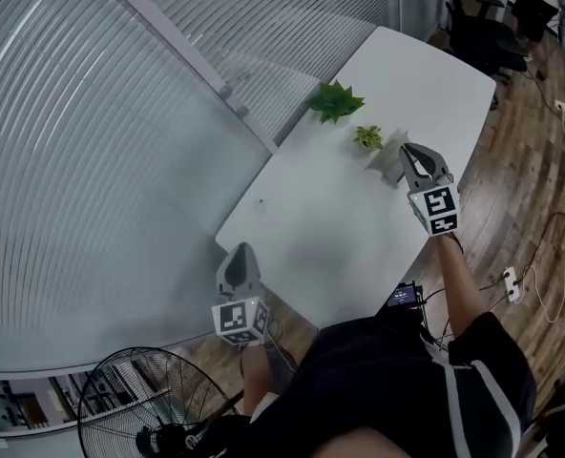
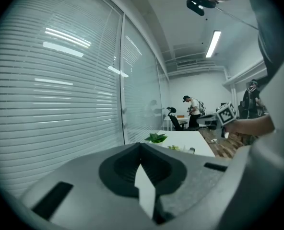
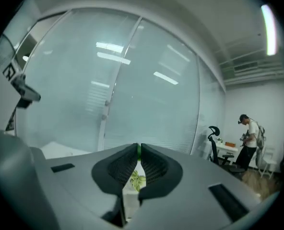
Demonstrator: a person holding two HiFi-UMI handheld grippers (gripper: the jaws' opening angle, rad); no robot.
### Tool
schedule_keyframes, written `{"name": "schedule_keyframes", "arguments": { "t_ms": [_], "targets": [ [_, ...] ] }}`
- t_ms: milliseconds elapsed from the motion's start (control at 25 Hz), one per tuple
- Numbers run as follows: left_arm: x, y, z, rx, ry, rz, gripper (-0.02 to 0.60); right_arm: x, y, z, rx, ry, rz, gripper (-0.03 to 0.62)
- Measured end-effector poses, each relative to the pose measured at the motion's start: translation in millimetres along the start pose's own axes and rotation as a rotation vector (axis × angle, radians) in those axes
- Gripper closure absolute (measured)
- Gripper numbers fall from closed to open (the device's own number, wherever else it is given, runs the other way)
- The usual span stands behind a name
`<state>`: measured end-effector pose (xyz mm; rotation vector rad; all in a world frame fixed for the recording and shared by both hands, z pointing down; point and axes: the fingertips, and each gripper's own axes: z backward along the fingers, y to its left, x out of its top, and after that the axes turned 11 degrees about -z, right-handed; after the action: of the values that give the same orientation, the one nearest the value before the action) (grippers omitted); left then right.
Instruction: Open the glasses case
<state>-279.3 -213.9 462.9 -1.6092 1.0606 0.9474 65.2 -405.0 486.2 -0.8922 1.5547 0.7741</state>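
Note:
A small pale grey object (image 1: 388, 164), possibly the glasses case, lies on the white table (image 1: 321, 227) beside a small plant; my right gripper partly hides it, so I cannot tell its shape or whether it is open. My right gripper (image 1: 408, 149) is held above the table's right side, pointing at the far end, jaws shut and empty (image 3: 138, 146). Its marker cube (image 2: 227, 113) shows in the left gripper view. My left gripper (image 1: 240, 252) hangs off the table's near left corner. Its jaws (image 2: 141, 145) are shut on nothing.
Two green plants stand at the table's far part, a larger one (image 1: 335, 101) and a small one (image 1: 367, 137). A glass wall with blinds (image 1: 120, 113) runs along the left. A floor fan (image 1: 144, 404) is at the near left, and cables (image 1: 526, 280) lie on the wood floor. A person (image 2: 195, 107) stands far back.

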Motion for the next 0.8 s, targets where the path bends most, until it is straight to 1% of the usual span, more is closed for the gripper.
{"name": "schedule_keyframes", "arguments": {
  "t_ms": [80,120,200,320,440,600,800],
  "targets": [
    [9,-5,1,-0.013,-0.027,-0.007,0.583,31,7,38,-0.008,-0.091,-0.085,0.56],
    [13,-8,2,-0.019,-0.04,-0.01,0.583,42,12,55,-0.012,-0.123,-0.109,0.56],
    [22,-15,5,-0.034,-0.065,-0.011,0.583,55,20,89,-0.031,-0.158,-0.12,0.569],
    [33,-29,11,-0.06,-0.095,-0.013,0.583,58,30,127,-0.041,-0.165,-0.118,0.58],
    [43,-46,18,-0.087,-0.129,-0.02,0.583,49,36,153,-0.027,-0.153,-0.188,0.582],
    [50,-64,25,-0.124,-0.157,-0.029,0.583,39,46,176,-0.034,-0.133,-0.205,0.582],
    [54,-72,33,-0.132,-0.173,-0.027,0.583,44,57,193,-0.046,-0.14,-0.201,0.582]
  ]
}}
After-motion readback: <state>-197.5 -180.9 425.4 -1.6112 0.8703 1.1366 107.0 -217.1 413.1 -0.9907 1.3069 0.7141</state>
